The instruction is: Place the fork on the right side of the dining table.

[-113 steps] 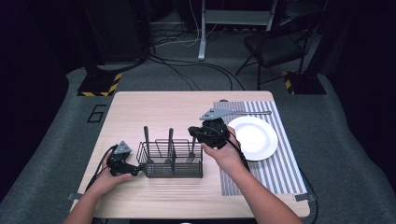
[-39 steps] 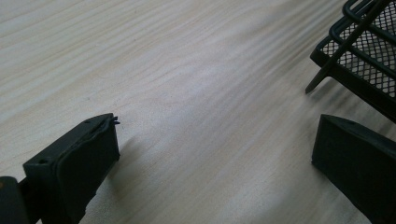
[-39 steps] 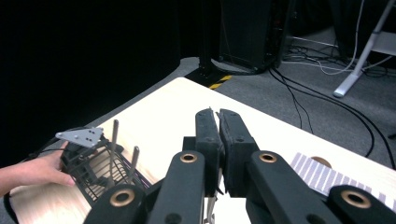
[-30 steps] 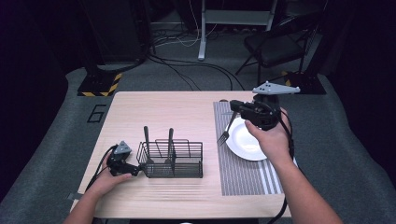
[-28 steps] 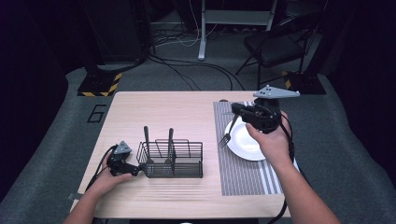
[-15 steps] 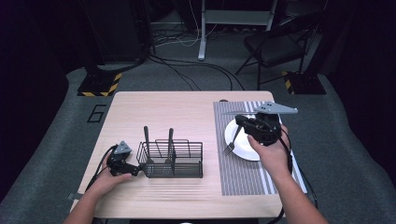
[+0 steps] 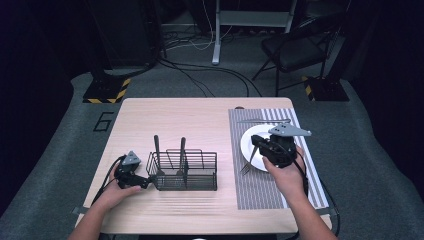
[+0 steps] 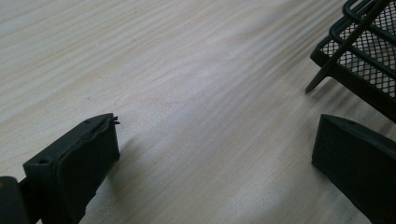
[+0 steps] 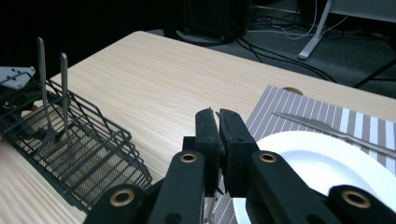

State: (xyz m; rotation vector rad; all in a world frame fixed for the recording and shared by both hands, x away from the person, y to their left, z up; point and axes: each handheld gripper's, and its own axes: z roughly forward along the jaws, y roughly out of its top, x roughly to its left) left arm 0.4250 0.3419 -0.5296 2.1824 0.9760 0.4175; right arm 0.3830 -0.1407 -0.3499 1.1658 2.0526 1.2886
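Left gripper point(image 7: 142, 181): jaws wide, nothing between them, parked just beside the wire caddy point(image 7: 184, 171), where two utensils stand upright. Right gripper point(image 7: 256, 146): jaws clamped on the fork point(image 7: 248, 163), which hangs tines-down at the plate's point(image 7: 250, 140) left rim over the striped placemat point(image 7: 260, 190). Fork should be lowered flat beside the plate, parallel to the stripes, released only once supported.

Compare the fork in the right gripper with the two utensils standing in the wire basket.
The fork hangs tines down over the striped placemat beside the white plate, clamped in the right gripper; the two utensils stand handles up, working ends down in the wire basket, with no gripper on them. All three look like slim metal cutlery.
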